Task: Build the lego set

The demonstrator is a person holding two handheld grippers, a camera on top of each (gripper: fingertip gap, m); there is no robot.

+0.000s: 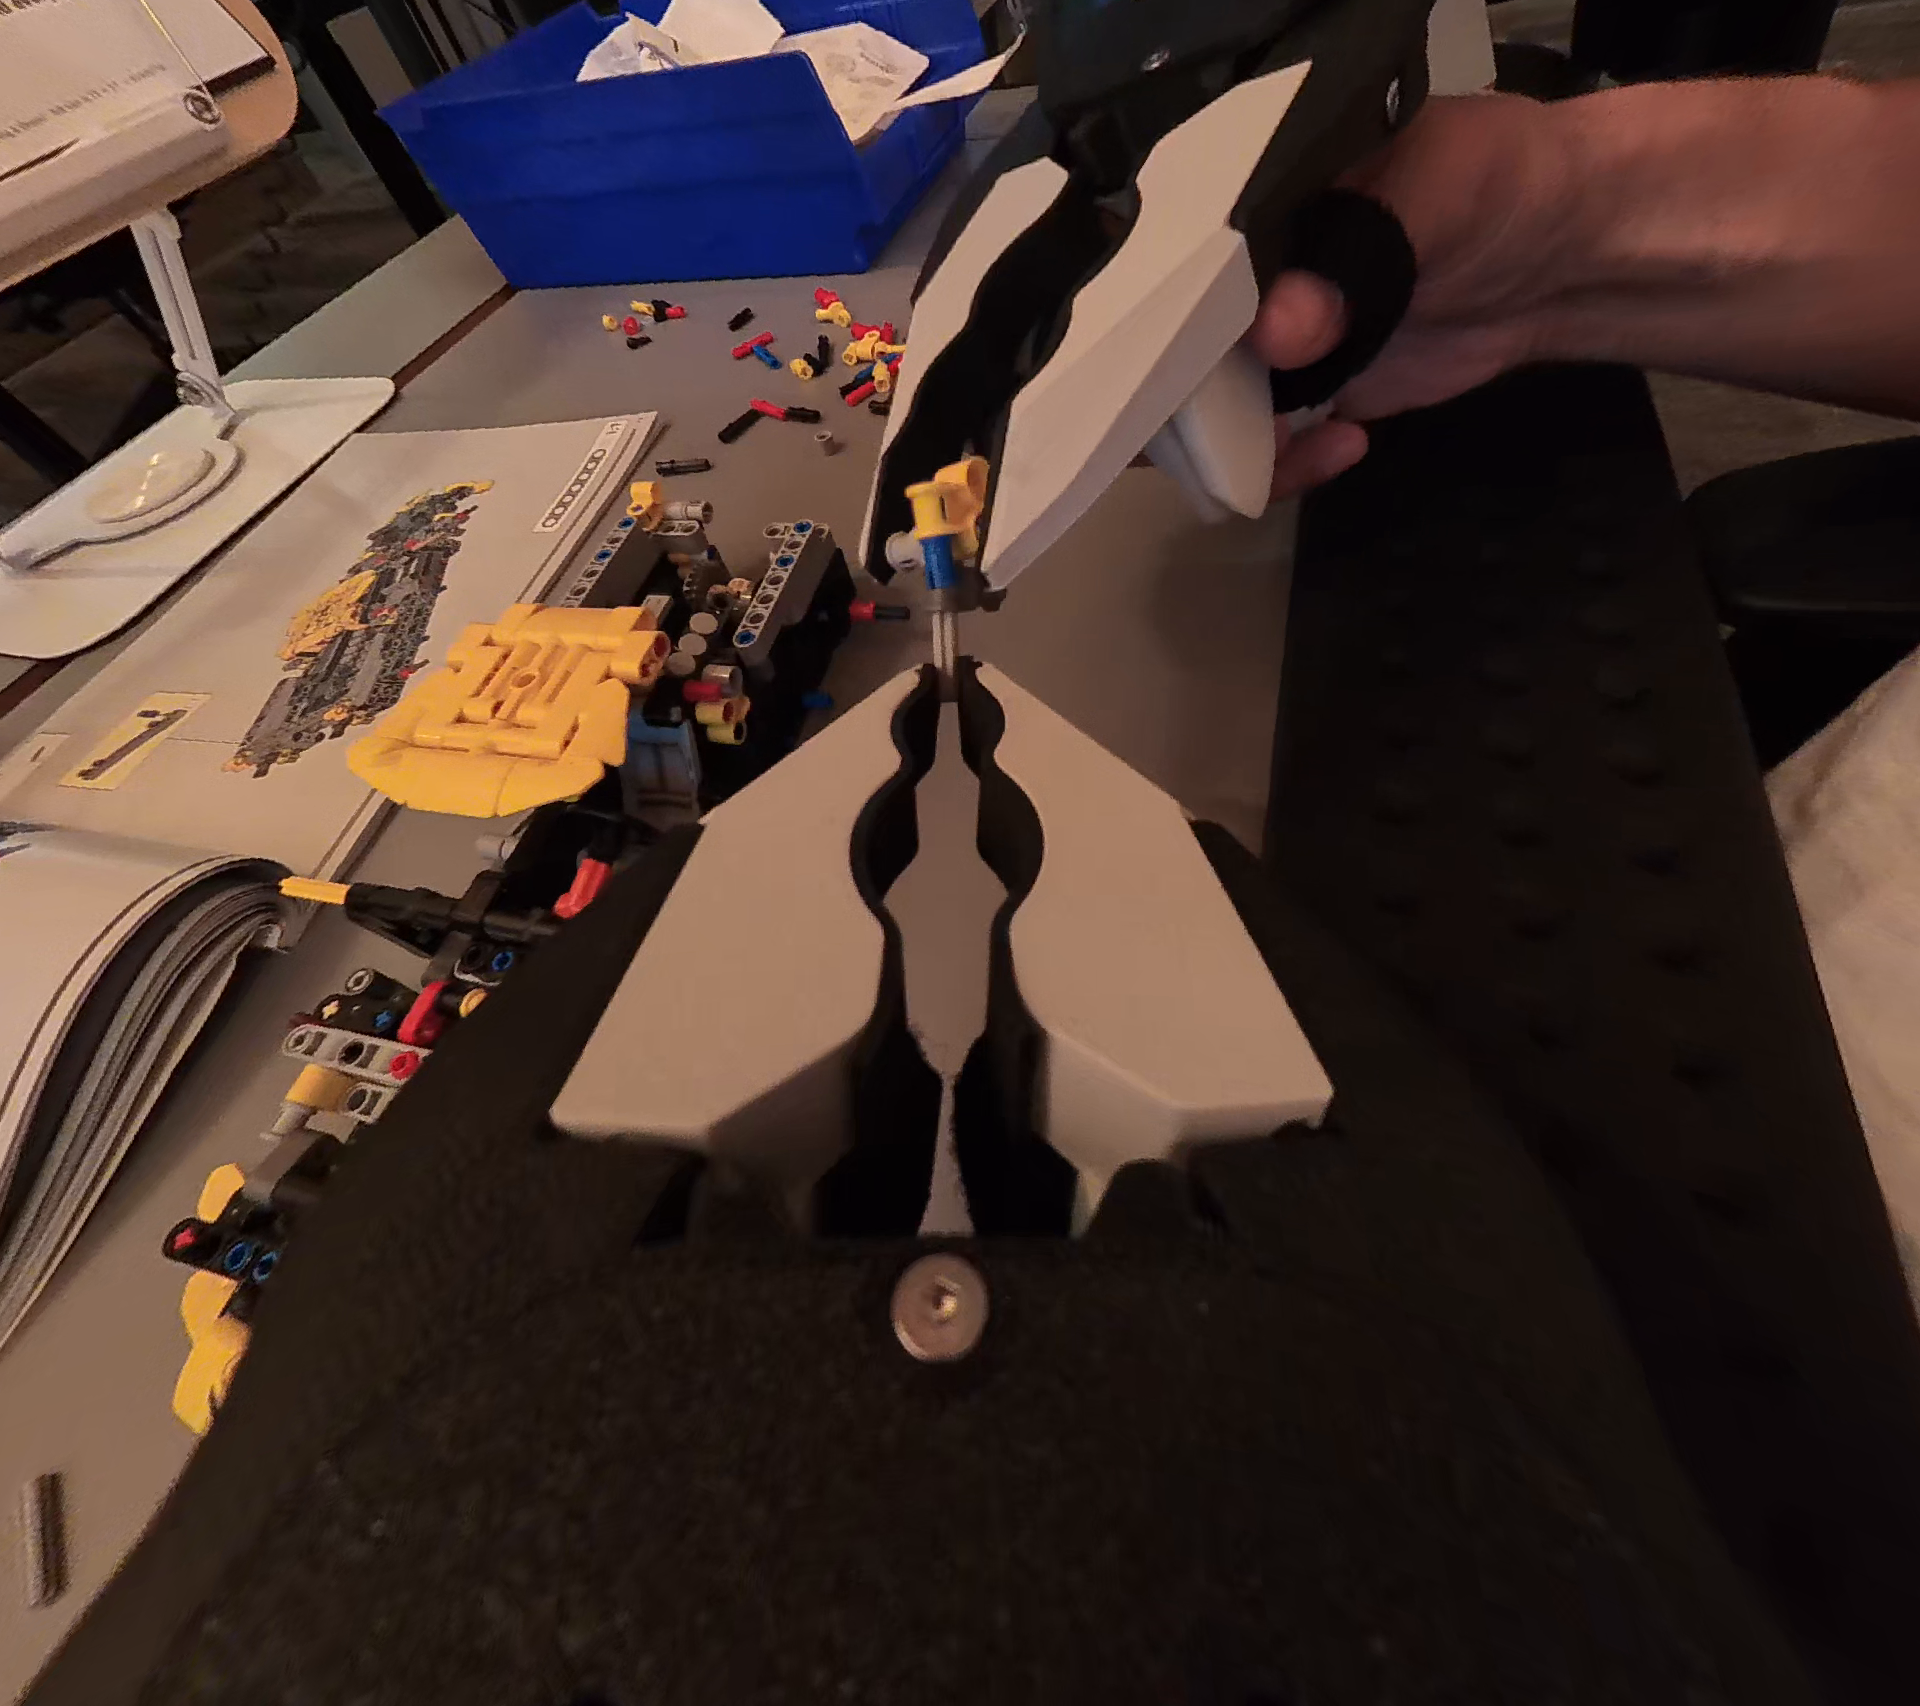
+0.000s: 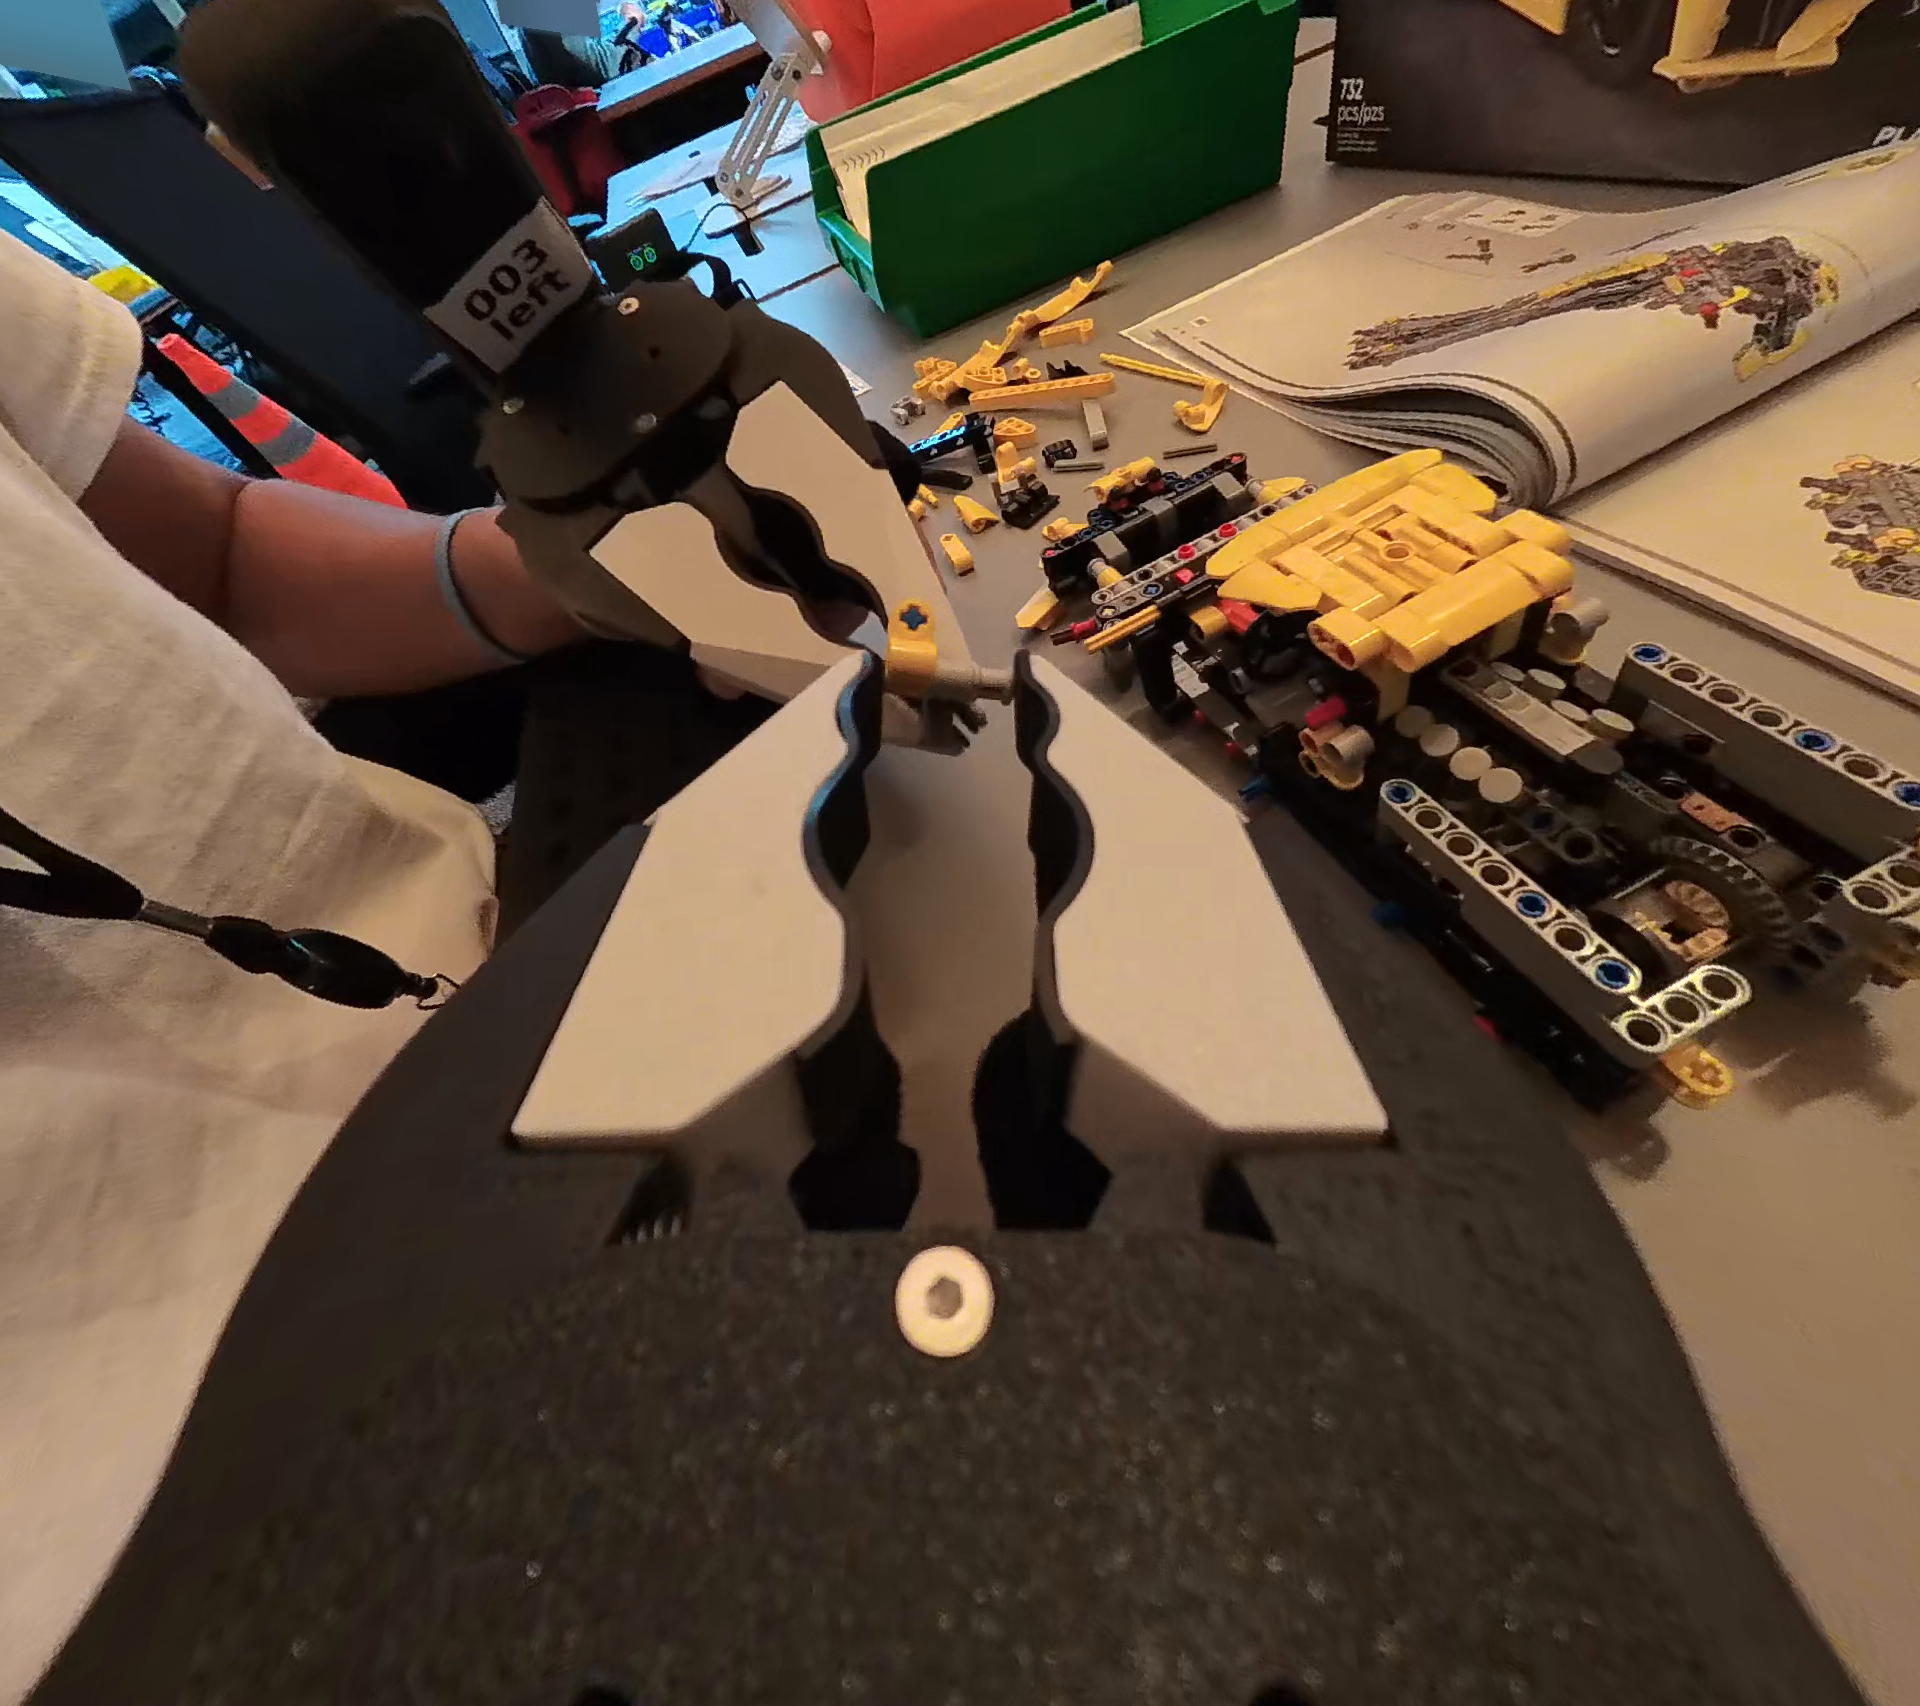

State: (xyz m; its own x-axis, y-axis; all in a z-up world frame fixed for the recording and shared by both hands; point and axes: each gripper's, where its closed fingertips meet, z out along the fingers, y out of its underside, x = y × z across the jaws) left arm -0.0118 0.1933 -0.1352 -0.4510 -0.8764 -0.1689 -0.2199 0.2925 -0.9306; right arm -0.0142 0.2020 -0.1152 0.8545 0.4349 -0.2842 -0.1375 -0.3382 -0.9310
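1. Step in hand, as judged: joining a small sub-assembly in mid-air, above the grey table [image 2: 1714, 1241], before it goes onto the partly built yellow and black car chassis [image 2: 1434, 700].
2. Left gripper [image 1: 943, 669]: jaws nearly together, pinched on the lower end of a thin grey axle [image 1: 943, 633].
3. Right gripper [image 1: 940, 565]: in the left wrist view, closed around a yellow connector [image 1: 948, 493] with a blue pin [image 1: 938, 557] beneath it, directly in line with the axle's upper end; in its own view the tips look slightly parted, so grip firmness hard to confirm.
4. Same cluster in the right wrist view: yellow connector with a blue cross hole just beside the right gripper's left fingertip, grey axle lying between the 2 tips.
5. Chassis resting on the table beside the open instruction booklet [image 2: 1507, 326]; loose pins [image 1: 831, 357] scattered near the blue bin [image 1: 675, 170], loose yellow parts [image 2: 1018, 378] near the green bin [image 2: 1039, 202].
6. Next move likely calls for keeping axle and hole aligned, pushing the 2 grippers straight toward each other, no twisting.
7. Risk: thin axle slipping or tilting in the pinch.
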